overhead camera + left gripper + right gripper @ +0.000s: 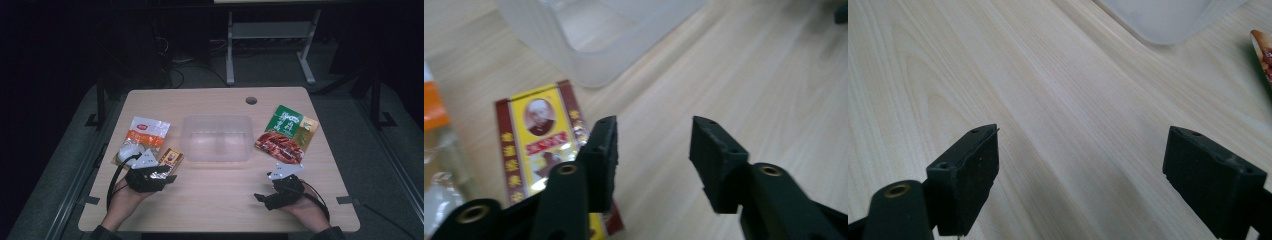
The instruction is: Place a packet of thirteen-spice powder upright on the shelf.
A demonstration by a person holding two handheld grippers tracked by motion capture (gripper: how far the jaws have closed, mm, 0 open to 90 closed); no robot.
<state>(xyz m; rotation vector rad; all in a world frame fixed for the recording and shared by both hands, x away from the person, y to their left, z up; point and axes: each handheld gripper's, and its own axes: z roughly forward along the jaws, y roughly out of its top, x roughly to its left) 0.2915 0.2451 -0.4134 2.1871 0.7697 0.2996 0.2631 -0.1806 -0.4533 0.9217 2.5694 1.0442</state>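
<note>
Left gripper (pixel 651 150): jaws spread, nothing between them, low near the counter's (pixel 225 200) left front.
Small yellow-and-red packet (pixel 541 145): flat on the counter, under and beside the left jaw, outside the gap; long axis runs away from the gripper toward the clear tub (pixel 216 137).
Right gripper (pixel 1080 185): jaws wide apart over bare wood.
</note>
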